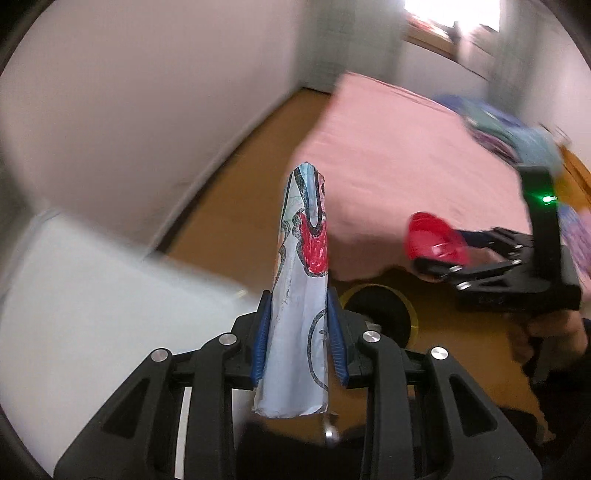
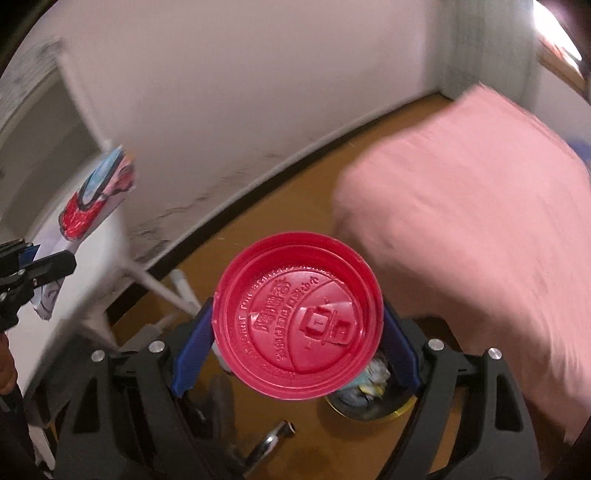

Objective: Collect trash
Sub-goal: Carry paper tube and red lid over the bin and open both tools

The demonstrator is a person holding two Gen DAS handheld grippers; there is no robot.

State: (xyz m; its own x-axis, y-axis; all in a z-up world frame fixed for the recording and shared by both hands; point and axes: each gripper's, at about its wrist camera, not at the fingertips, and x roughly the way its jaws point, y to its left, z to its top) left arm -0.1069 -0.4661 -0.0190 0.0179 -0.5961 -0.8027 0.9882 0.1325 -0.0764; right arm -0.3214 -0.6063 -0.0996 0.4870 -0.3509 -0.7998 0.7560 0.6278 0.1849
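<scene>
The left gripper [image 1: 299, 339] is pinching a folded drawing [image 1: 301, 280] at frame centre, while the right gripper [image 2: 299, 332] is clamping a red lid [image 2: 297, 328]. Both are hanging unreleased near the bin [image 2: 369, 402] (already holding scraps), lower centre.

Daylight flares from a window [image 1: 452, 14] at one o'clock; motion blur smears the bed [image 1: 399, 162] and walls, with fisheye bending toward the edges.
</scene>
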